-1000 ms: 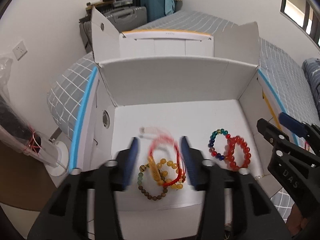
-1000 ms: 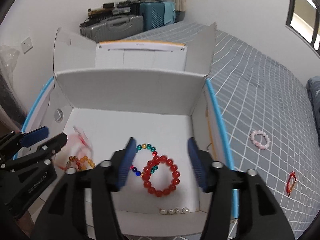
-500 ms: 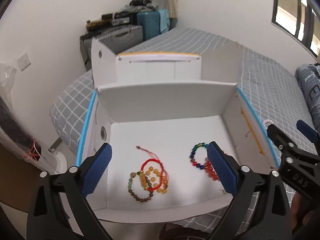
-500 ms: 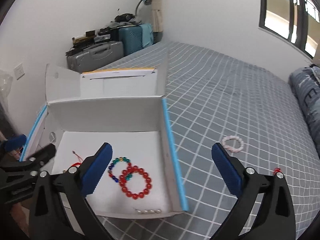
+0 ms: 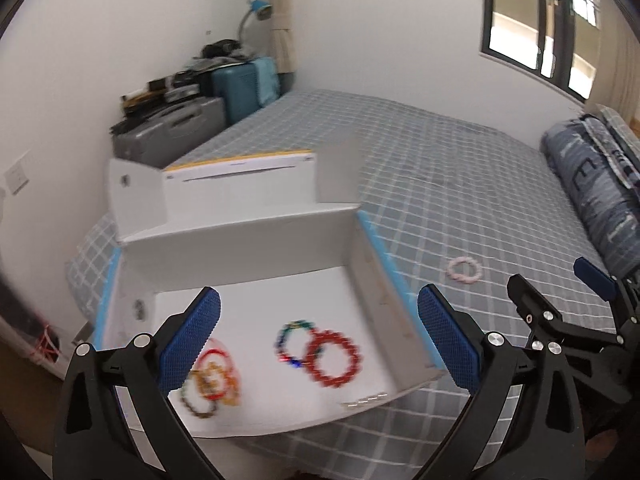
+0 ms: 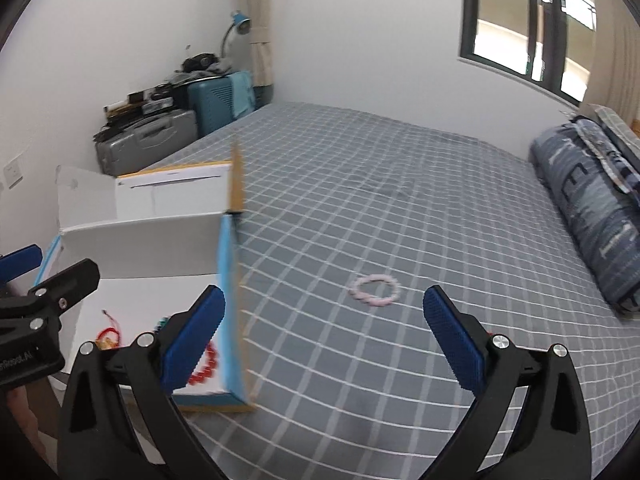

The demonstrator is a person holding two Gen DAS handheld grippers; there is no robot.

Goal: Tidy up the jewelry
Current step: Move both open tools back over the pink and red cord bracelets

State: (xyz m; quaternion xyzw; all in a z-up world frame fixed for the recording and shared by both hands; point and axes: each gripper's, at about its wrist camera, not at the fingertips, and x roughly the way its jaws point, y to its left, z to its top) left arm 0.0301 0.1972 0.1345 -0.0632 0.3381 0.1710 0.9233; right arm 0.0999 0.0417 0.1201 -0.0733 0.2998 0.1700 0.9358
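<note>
While the white cardboard box with blue edges (image 5: 372, 248) lies open on the grey checked bedspread (image 5: 460, 184), the left gripper (image 5: 320, 336) is seen in its own view with jaws spread wide and nothing between them. Inside the box, a red bead bracelet (image 5: 334, 356) overlaps a multicoloured bead bracelet (image 5: 294, 340), and a tangle of amber and red-cord bracelets (image 5: 212, 380) lies further left. A second ago these jaws were narrower and straddled that tangle; they have since opened and been drawn back.

In the right wrist view, the right gripper (image 6: 324, 328) is likewise wide open and empty, having swung from the box toward a pink bead bracelet (image 6: 375, 290) lying loose on the bedspread. The soft fabric could be pinched with it, or the beads could roll off the pads.
</note>
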